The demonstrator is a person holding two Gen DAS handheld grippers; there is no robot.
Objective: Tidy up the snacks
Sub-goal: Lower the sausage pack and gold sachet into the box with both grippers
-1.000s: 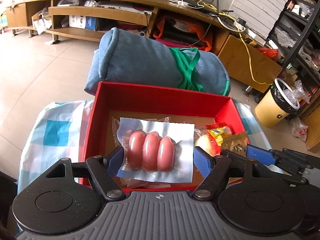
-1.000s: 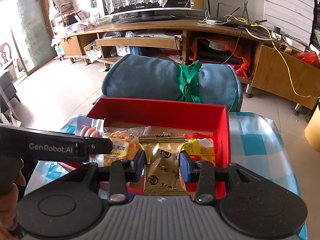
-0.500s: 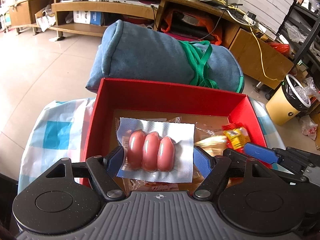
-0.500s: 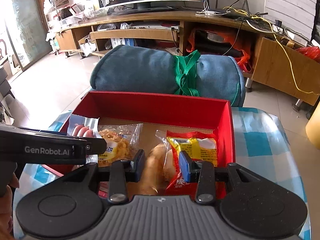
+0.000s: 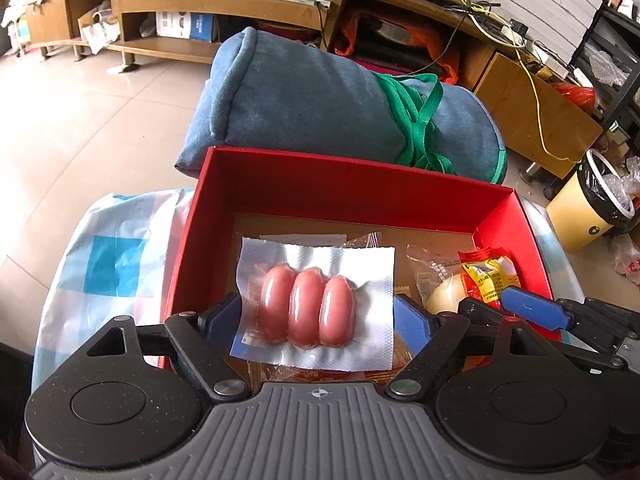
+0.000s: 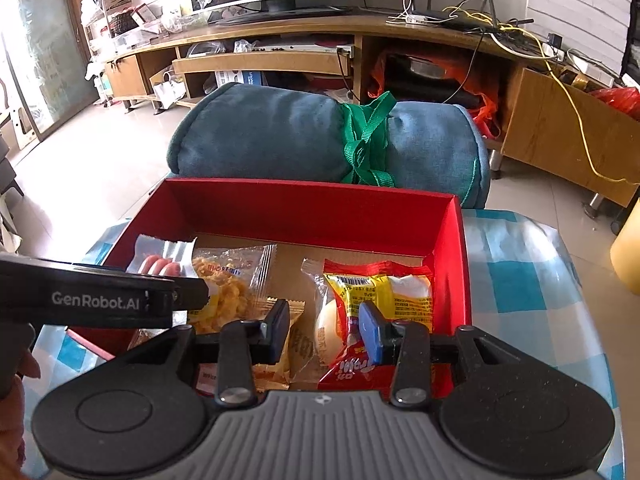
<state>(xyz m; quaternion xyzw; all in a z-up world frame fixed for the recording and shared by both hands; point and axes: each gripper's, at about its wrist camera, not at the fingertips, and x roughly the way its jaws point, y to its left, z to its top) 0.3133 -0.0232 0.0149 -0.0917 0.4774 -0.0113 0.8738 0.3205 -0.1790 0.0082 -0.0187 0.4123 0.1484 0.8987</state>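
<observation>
**A:** Where does the sausage pack (image 5: 308,308) sit, and what is the left gripper (image 5: 318,314) doing?

**B:** The pack hangs between the jaws over the near left part of the red box (image 5: 352,188). The jaws are opening. One pad looks to be touching the pack's edge, while the other appears just clear of it.

**A:** What could go wrong?

**B:** The pack is close to the near wall. If it clings to one pad as it comes free, it may swing, catch the rim and end up propped there or out on the cloth. It could also land askew on the crisp packet (image 6: 232,276) beneath, leaving a heap, not a tidy layer.

**A:** And the right gripper (image 6: 326,326)?

**B:** Its jaws stand at their narrowest, with only a small gap, and nothing looks clamped. The gold packet (image 6: 298,340) and the red-and-yellow packet (image 6: 380,284) lie in the box just under its fingers.

**A:** Any risk there?

**B:** The two tools are close together. A careless lift by either could knock the other, or drag a packet up by its crimped edge.
</observation>
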